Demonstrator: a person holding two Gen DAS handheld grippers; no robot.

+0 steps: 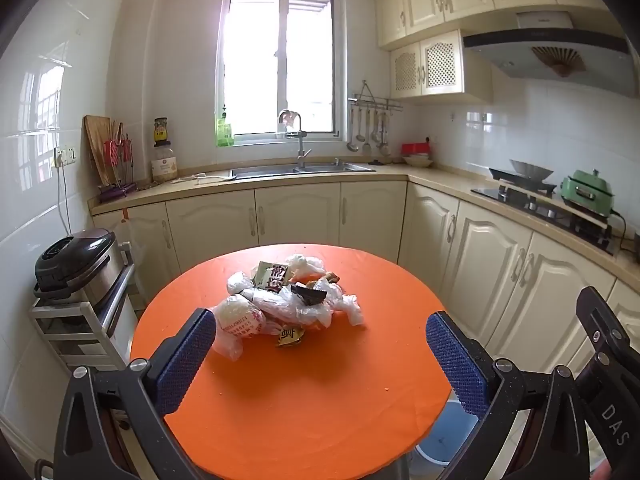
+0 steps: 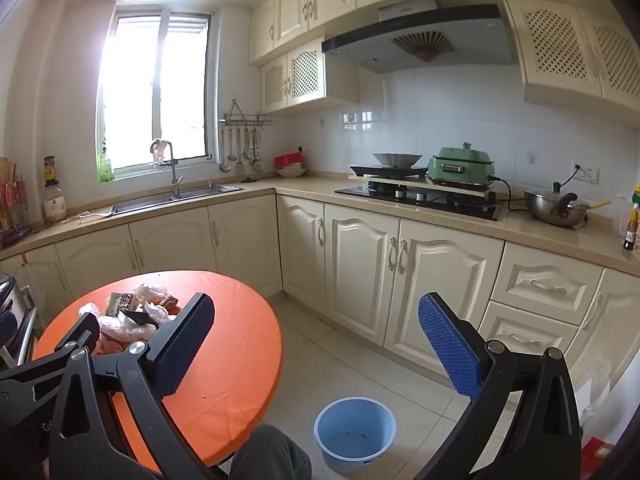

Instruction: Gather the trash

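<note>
Kitchen with cream cabinets [image 2: 360,276] running along 2 walls behind the round orange table [image 1: 296,392], the landmark for everything below.

Beyond the table's far edge: window [image 1: 280,68], and under it a steel sink [image 1: 304,169] with a tall faucet [image 1: 298,136].

To the far right of the table: range hood [image 2: 416,40] above a black cooktop [image 2: 420,198], with a green electric pot [image 2: 460,166] sitting on a board over the burners. Farther right again, a steel pan [image 2: 556,208] on the counter.

Just left of the table: dark rice cooker [image 1: 76,260] on top of a white rack [image 1: 80,328].

On the floor to the table's right, close to its near edge: pale blue bucket [image 2: 356,432], mostly hidden under the table rim in the left wrist view.

On the table, a little past its middle: trash pile [image 1: 280,300], made up of crumpled white plastic bags, a printed snack wrapper, a dark wrapper and brown scraps. Small yellow wrapper [image 1: 290,337] touching the pile's near side. Scattered crumbs [image 1: 387,389] on the bare orange surface nearer the camera.

Over the table's near edge: left gripper [image 1: 320,360], spread as wide as it goes, nothing between the blue pads, pile well ahead of the fingertips.

Off the table's right side, above the floor tiles: right gripper [image 2: 316,348], likewise fully spread and holding nothing, angled slightly downward.

At the table's near rim: a person's knee [image 2: 272,456] in dark grey trousers.
</note>
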